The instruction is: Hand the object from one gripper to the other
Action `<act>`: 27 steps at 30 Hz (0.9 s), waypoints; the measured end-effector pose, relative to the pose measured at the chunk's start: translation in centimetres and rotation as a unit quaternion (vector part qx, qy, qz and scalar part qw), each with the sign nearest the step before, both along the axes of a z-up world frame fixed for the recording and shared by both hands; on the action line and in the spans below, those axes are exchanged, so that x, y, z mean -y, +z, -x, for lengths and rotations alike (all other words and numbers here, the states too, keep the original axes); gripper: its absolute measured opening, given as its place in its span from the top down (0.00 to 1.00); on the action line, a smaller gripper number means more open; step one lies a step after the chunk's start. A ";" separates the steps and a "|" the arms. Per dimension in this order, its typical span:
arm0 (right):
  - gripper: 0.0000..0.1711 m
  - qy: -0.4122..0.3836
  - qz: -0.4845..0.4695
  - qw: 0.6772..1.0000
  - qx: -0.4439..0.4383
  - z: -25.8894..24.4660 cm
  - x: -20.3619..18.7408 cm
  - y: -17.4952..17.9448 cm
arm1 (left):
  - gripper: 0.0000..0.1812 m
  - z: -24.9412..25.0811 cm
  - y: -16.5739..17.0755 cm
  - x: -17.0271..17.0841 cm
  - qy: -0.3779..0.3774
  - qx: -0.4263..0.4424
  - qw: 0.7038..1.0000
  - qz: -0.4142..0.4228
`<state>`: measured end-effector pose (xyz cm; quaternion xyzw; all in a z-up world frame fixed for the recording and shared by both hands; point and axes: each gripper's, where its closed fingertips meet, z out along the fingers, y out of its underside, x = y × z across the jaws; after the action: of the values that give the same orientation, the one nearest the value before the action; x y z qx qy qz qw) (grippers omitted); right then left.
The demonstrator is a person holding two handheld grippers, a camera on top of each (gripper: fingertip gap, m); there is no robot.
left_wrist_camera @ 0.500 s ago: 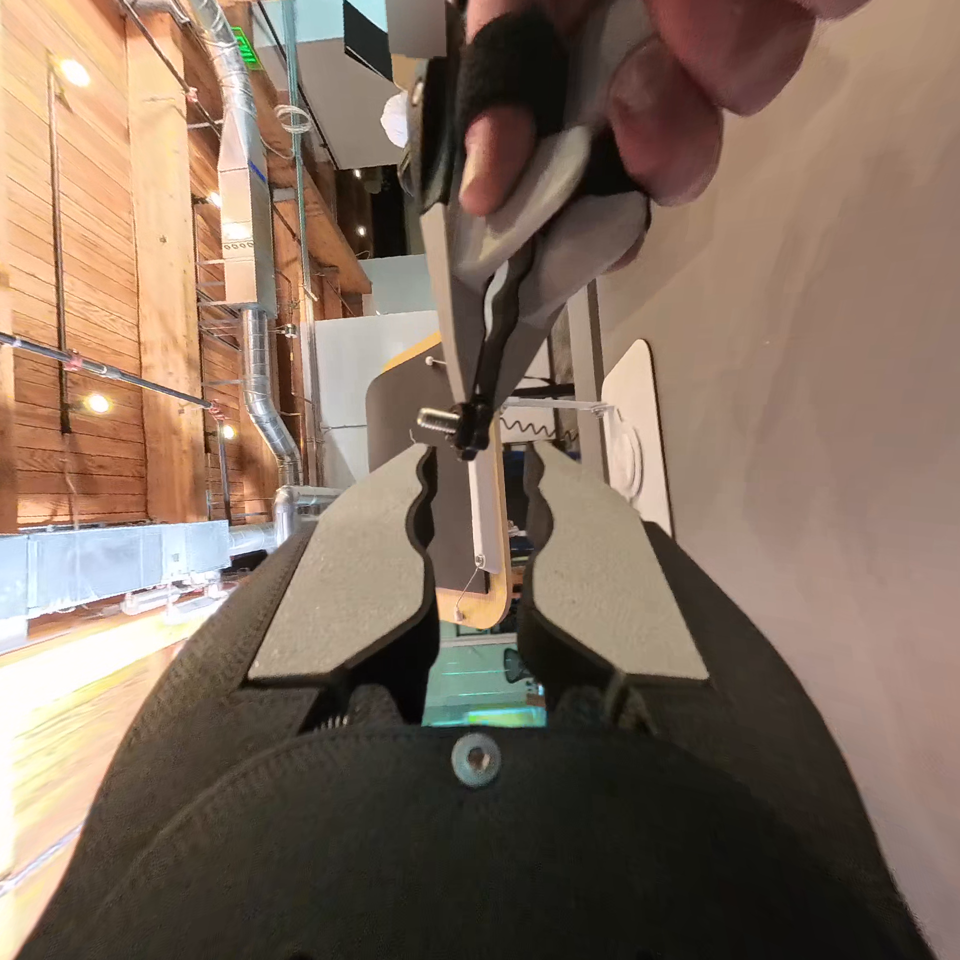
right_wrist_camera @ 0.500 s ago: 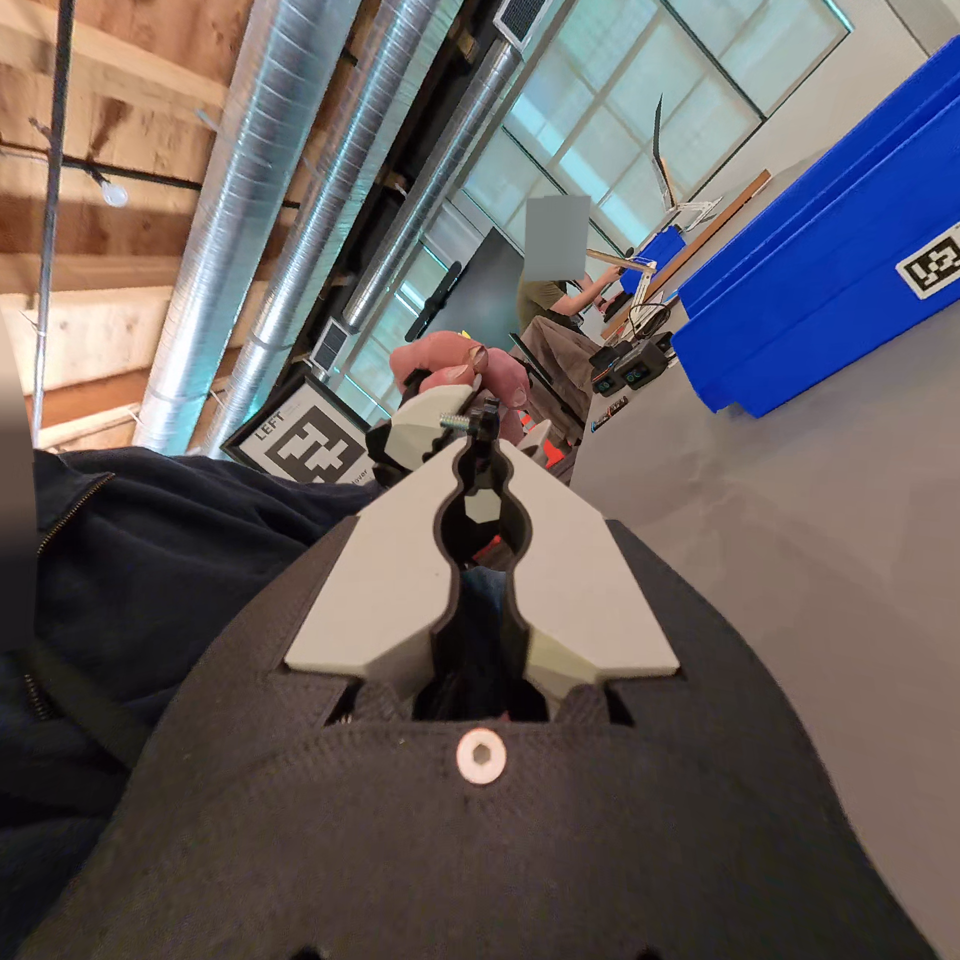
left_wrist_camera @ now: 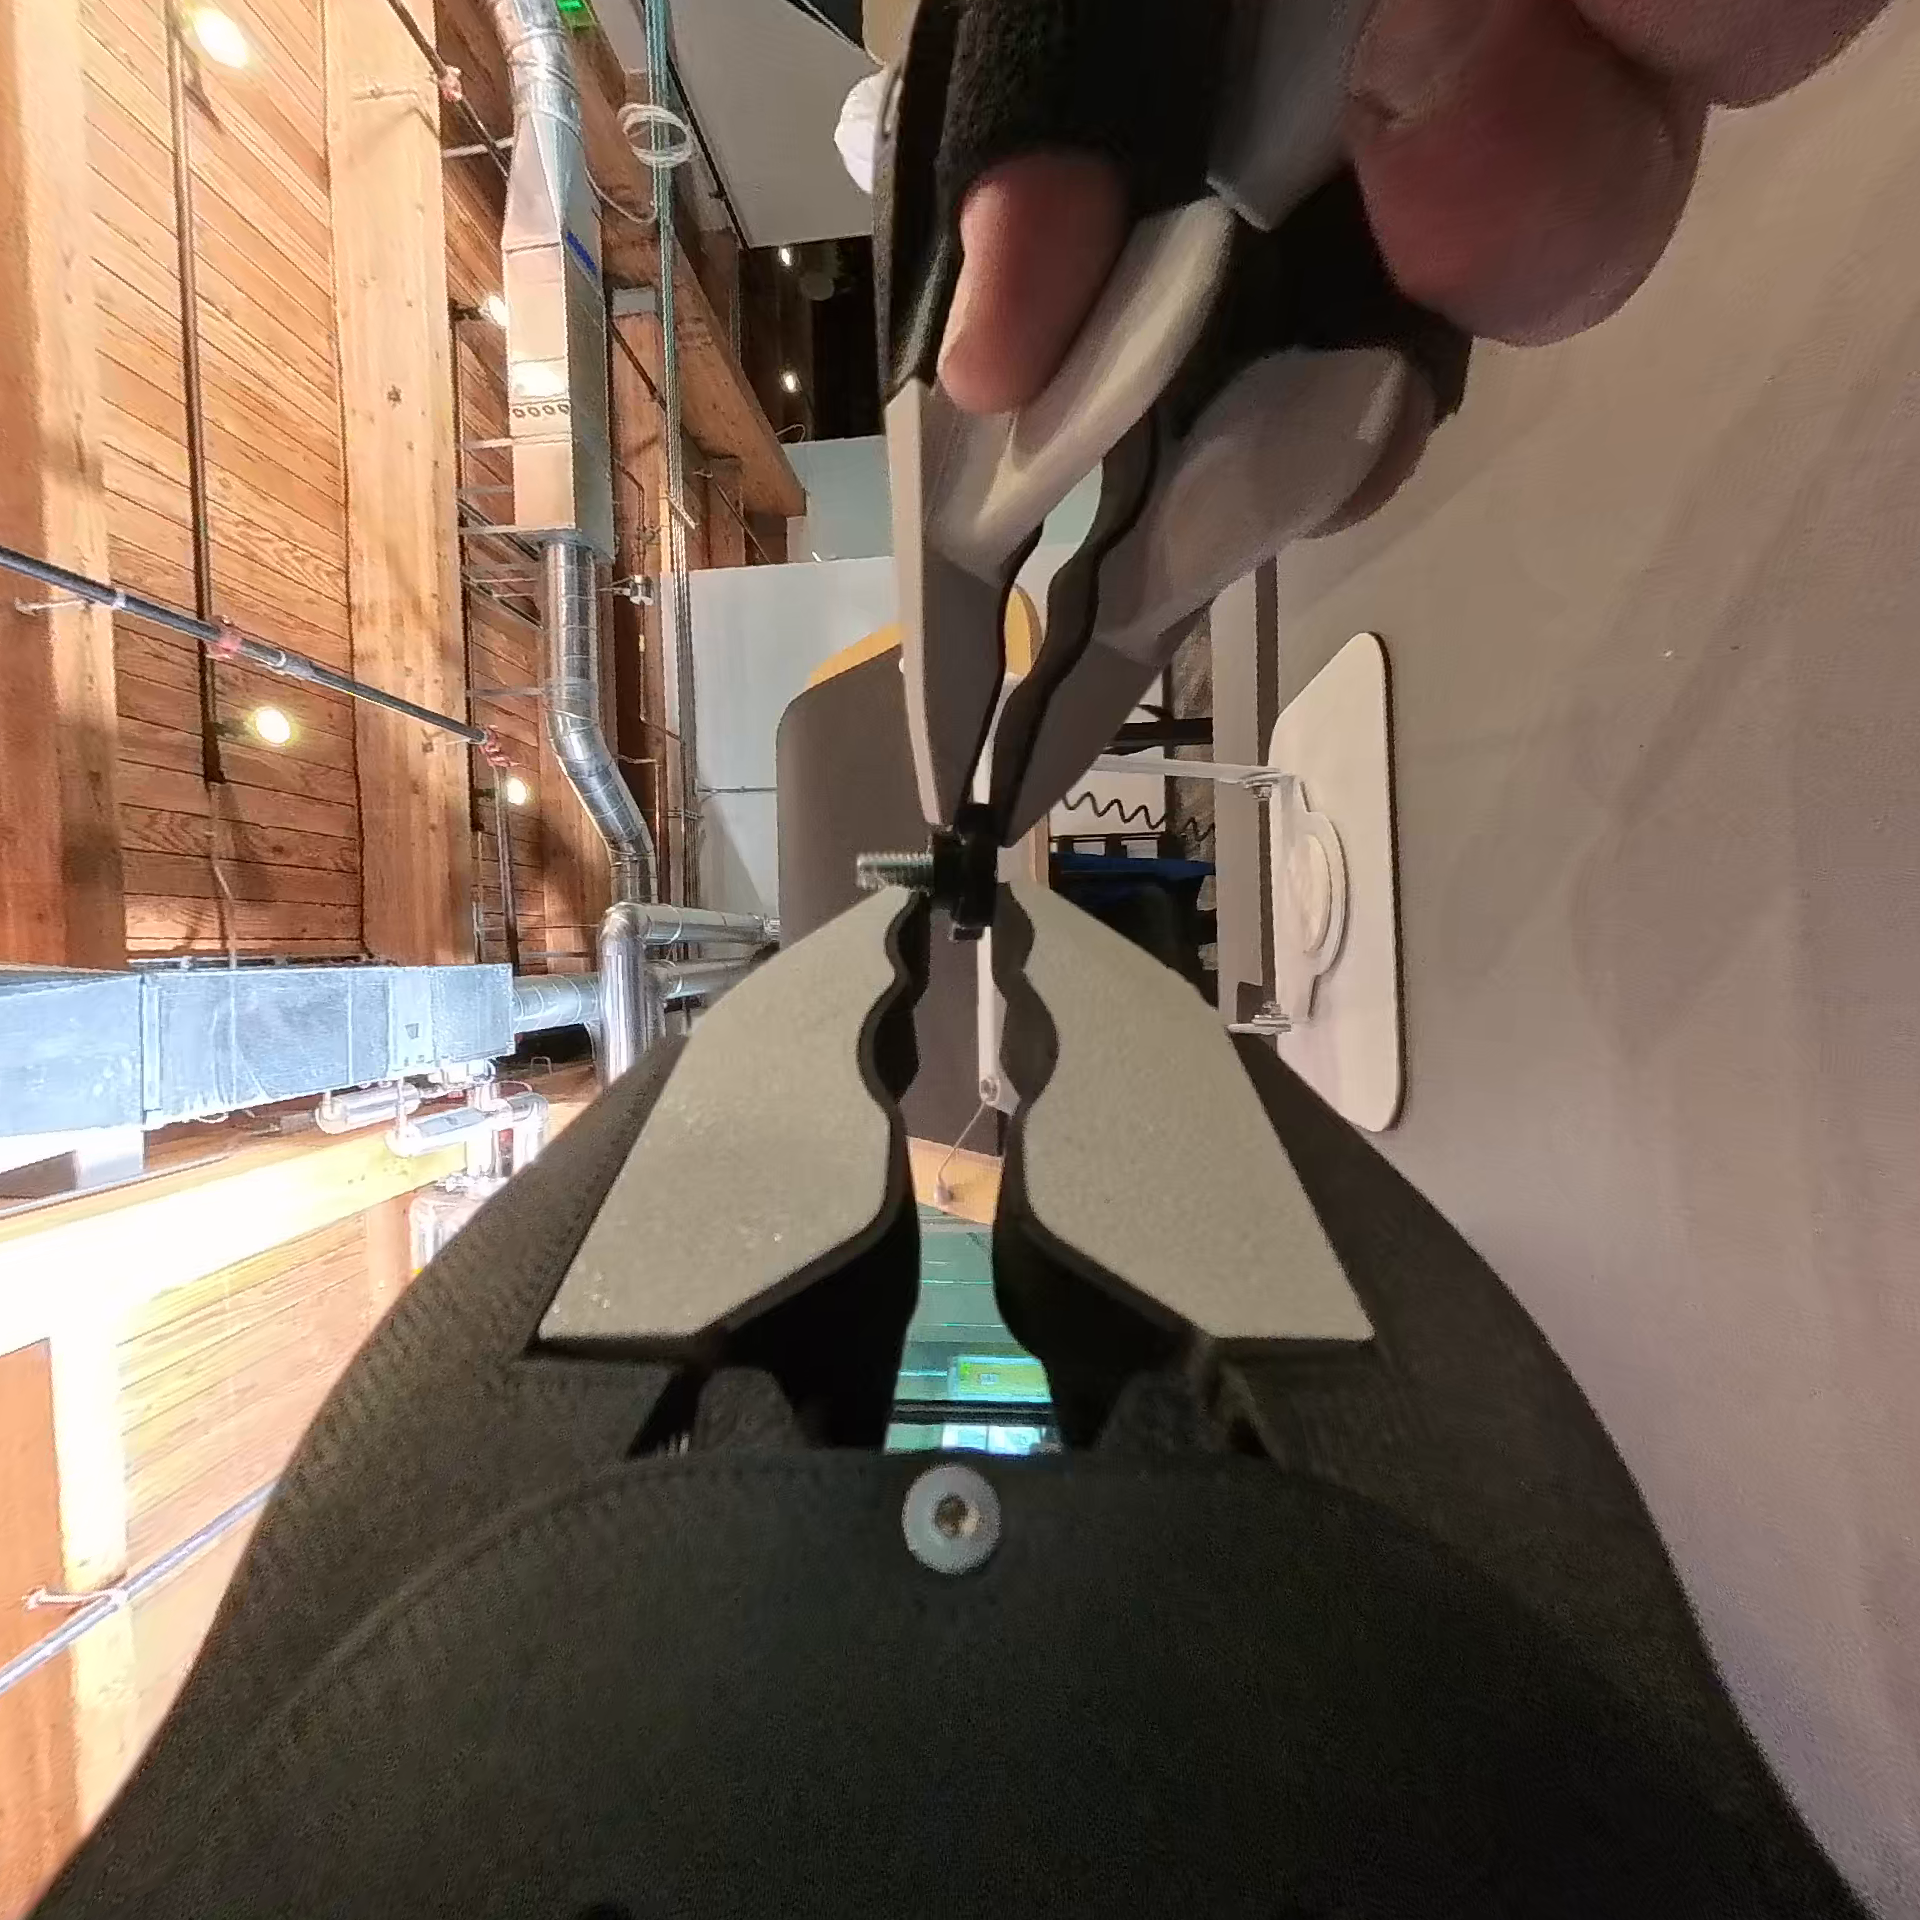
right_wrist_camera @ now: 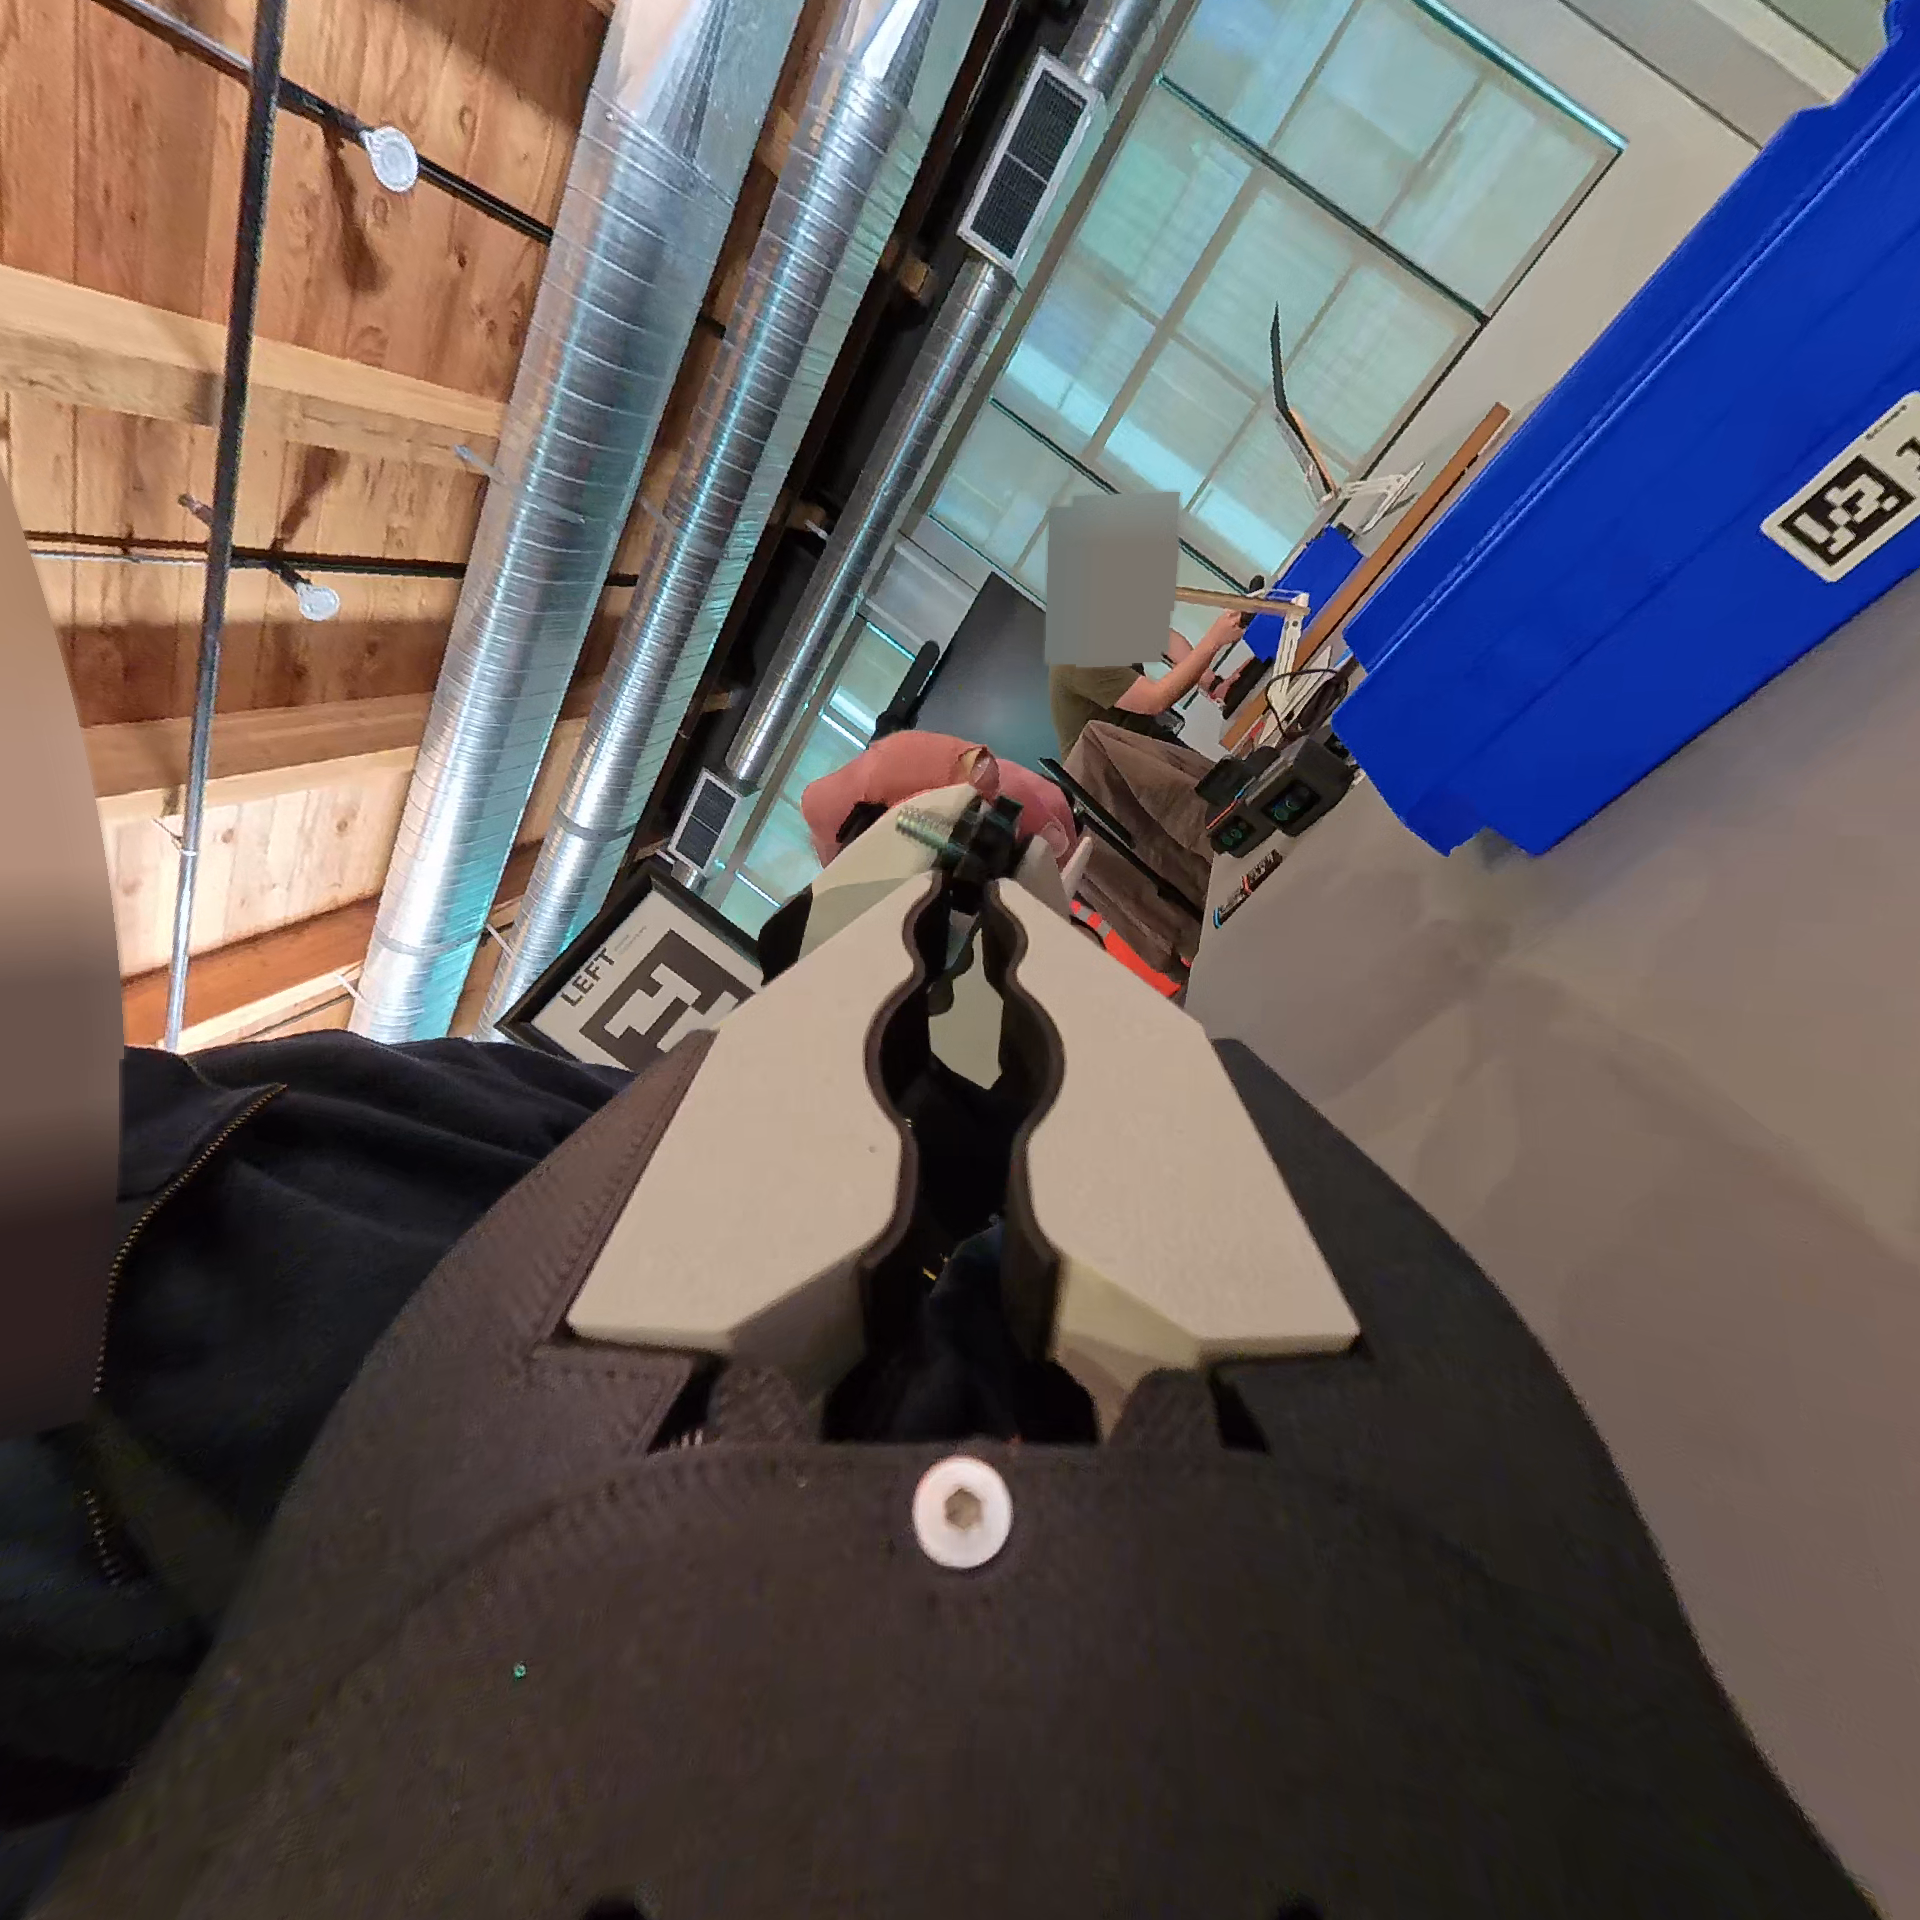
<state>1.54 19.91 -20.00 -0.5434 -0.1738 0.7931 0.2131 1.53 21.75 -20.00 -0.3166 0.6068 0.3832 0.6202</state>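
Large blue plastic bin (right_wrist_camera: pixel 1621 582) on grey table (right_wrist_camera: pixel 1558 1143), contents hidden. Well clear of bin: right gripper (left_wrist_camera: pixel 971 821) pinches small black-knobbed silver thumbscrew (left_wrist_camera: pixel 940 871) at fingertips; left gripper (left_wrist_camera: pixel 951 914) narrowly parted, tips flanking screw's knob, contact unclear.

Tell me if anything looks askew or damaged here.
Nothing damaged. The black-knobbed silver thumbscrew is pinched only at the very tips of the right gripper, its thread sticking out sideways; the left gripper is open beside it.
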 end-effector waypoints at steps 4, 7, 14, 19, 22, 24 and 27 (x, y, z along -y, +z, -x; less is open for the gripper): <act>0.93 -0.014 -0.046 0.999 0.013 -0.2 0.0 -0.1 | 0.94 0.4 -0.2 -0.3 0.000 0.027 0.998 0.060; 0.89 -0.042 -0.134 0.989 0.050 -0.6 -0.3 -0.2 | 0.94 0.9 -1.1 -0.7 0.004 0.068 0.983 0.172; 0.89 -0.115 -0.460 0.865 0.162 -0.9 -0.2 0.3 | 0.94 0.7 -2.1 0.0 -0.017 0.160 0.892 0.422; 0.94 -0.130 -0.627 0.737 0.218 -0.8 -0.2 0.0 | 0.94 0.1 -2.5 0.7 -0.041 0.186 0.839 0.509; 0.93 -0.110 -0.668 0.702 0.221 -0.6 0.1 -0.3 | 0.94 -0.3 -2.4 1.2 -0.058 0.197 0.813 0.545; 0.89 -0.101 -0.678 0.698 0.207 -0.6 0.4 0.1 | 0.94 -0.4 -2.4 1.7 -0.069 0.195 0.797 0.568; 0.83 -0.077 -0.678 0.705 0.193 -0.6 0.7 0.5 | 0.94 -0.7 -2.2 2.3 -0.091 0.193 0.779 0.589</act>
<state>2.10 19.25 -19.51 -0.4052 -0.6593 0.3202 0.5464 2.24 19.47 -22.24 -0.6312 0.6076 -0.1762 0.4488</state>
